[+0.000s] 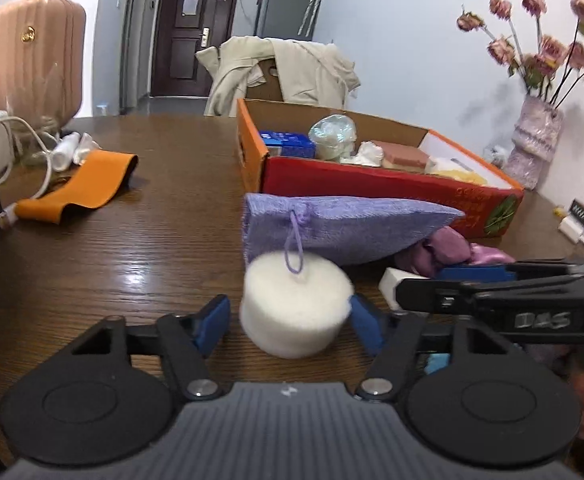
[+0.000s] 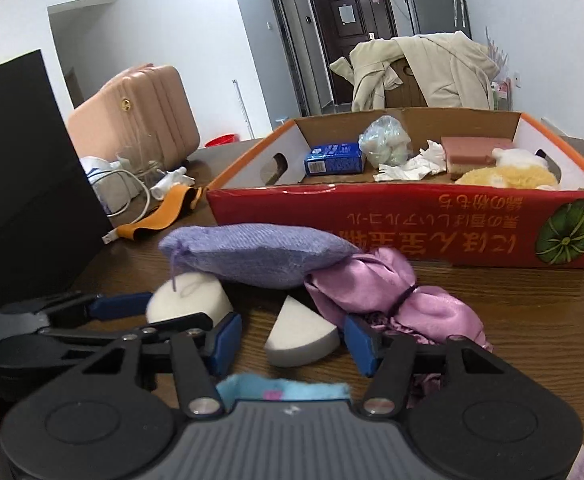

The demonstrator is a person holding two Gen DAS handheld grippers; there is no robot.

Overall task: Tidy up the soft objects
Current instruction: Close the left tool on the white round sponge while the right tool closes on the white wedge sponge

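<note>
Both jaws are spread wide and hold nothing. Between the left gripper's pads sits a round white sponge; the right gripper frames a white wedge sponge. A purple pouch lies behind them, before the red box on the surface.

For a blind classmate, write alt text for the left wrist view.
The left gripper, jaws open, straddles a round white sponge on a wooden table. Behind it lie a purple drawstring pouch and a red cardboard box of soft items.
</note>
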